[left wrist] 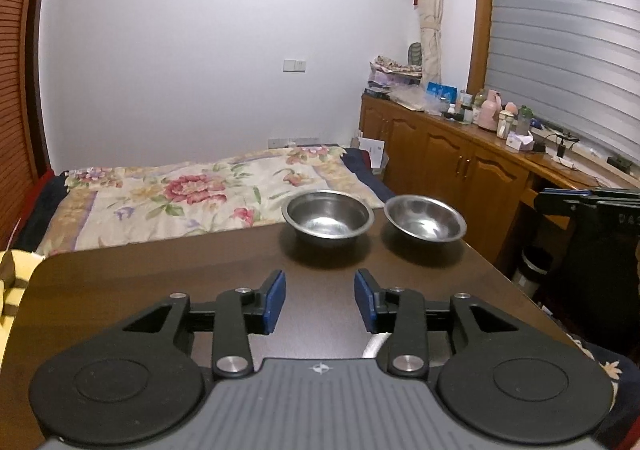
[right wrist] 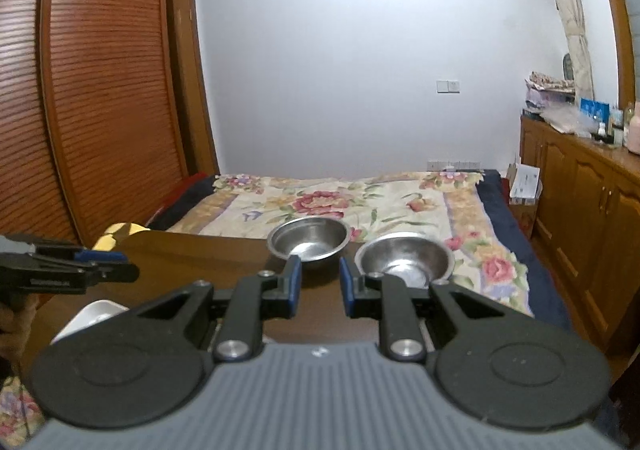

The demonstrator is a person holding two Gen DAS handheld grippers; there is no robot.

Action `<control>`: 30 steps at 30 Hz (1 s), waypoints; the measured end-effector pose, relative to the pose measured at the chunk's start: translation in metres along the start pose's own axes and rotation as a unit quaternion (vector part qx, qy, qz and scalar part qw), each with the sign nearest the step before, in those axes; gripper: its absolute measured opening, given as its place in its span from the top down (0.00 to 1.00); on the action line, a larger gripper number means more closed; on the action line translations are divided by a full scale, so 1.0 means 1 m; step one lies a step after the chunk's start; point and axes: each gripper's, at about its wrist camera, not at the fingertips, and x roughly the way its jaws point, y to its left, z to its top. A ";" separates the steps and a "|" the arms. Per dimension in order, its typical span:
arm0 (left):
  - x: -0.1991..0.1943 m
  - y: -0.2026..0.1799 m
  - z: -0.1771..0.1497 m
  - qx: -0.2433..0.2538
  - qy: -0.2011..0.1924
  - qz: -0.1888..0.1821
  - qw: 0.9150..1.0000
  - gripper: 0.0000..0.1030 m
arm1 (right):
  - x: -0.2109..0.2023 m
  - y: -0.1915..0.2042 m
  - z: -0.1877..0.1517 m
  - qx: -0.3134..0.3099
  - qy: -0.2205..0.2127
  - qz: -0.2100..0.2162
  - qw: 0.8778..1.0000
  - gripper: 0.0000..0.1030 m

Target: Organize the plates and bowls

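- On the dark wooden table (left wrist: 160, 282), two stainless-steel bowls are seen side by side near the far edge, upright, apart from each other and with nothing visible inside.
- The left bowl (left wrist: 328, 215) is set slightly farther back than the right bowl (left wrist: 426, 218) in the left wrist view; in the right wrist view the same pair appears as left bowl (right wrist: 308, 238) and right bowl (right wrist: 404, 258), the latter partly hidden by a gripper finger.
- The left gripper (left wrist: 320, 300) is held above the tabletop, short of the bowls; its blue pads (left wrist: 275, 302) are parted and nothing is gripped between them.
- The right gripper (right wrist: 320, 288) is likewise held over the table with a narrower gap between its pads (right wrist: 295, 286); only bare tabletop is seen through the gap (nothing is grasped).
- A white dish (right wrist: 94, 316) is partly seen on the table below the left gripper; only a sliver of its rim (left wrist: 374, 346) shows in the left wrist view.
- Beyond the table, a bed with a floral quilt (left wrist: 192, 193) is seen, flanked by a slatted wardrobe (right wrist: 100, 89) and a wooden sideboard (left wrist: 460, 165) (cluttered with bottles).
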 end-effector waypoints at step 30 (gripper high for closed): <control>0.169 0.028 0.058 0.006 0.070 -0.006 0.998 0.52 | 0.192 -0.032 0.032 0.004 0.136 0.041 0.990 0.64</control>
